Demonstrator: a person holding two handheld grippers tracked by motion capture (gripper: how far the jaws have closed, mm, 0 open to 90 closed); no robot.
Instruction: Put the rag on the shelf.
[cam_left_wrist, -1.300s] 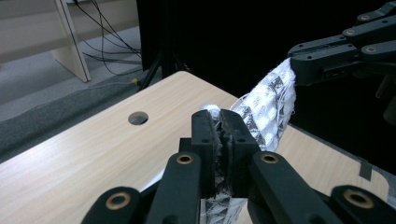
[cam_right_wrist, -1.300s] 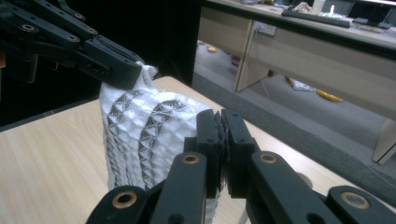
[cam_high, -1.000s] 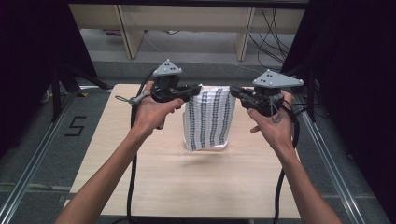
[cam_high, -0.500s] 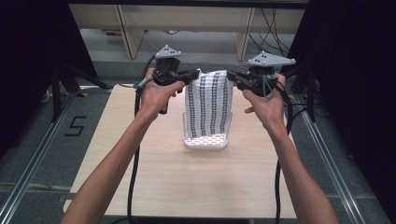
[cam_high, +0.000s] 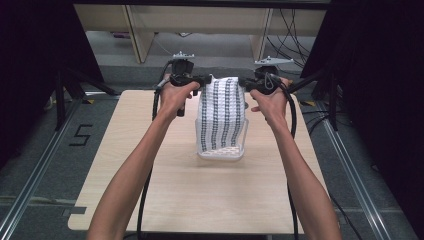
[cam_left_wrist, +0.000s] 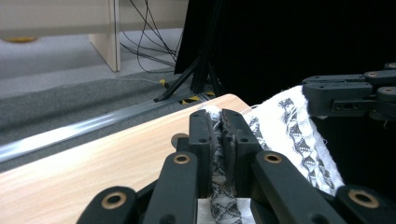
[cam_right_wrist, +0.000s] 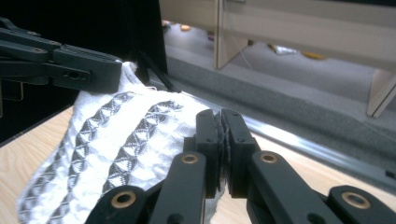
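Note:
A white cloth with dark patterned stripes (cam_high: 222, 115) hangs between my two grippers over the far half of the wooden table (cam_high: 150, 190). Its lower end rests folded on the tabletop. My left gripper (cam_high: 205, 80) is shut on the cloth's top left corner; in the left gripper view the fabric (cam_left_wrist: 219, 140) is pinched between the jaws. My right gripper (cam_high: 242, 83) is shut on the top right corner, with the cloth (cam_right_wrist: 130, 135) spreading away to the left in the right gripper view. The other gripper (cam_right_wrist: 60, 60) shows at the upper left there.
Wooden furniture legs (cam_high: 140, 35) stand on the grey floor beyond the table. Cables (cam_high: 295, 30) run along the floor at the back right. A metal rail (cam_high: 30, 175) borders the table on the left, and dark curtains close both sides.
Both hands have carried the cloth away from me toward the table's far edge and a little lower. The cloth's lower end now lies folded on the table.

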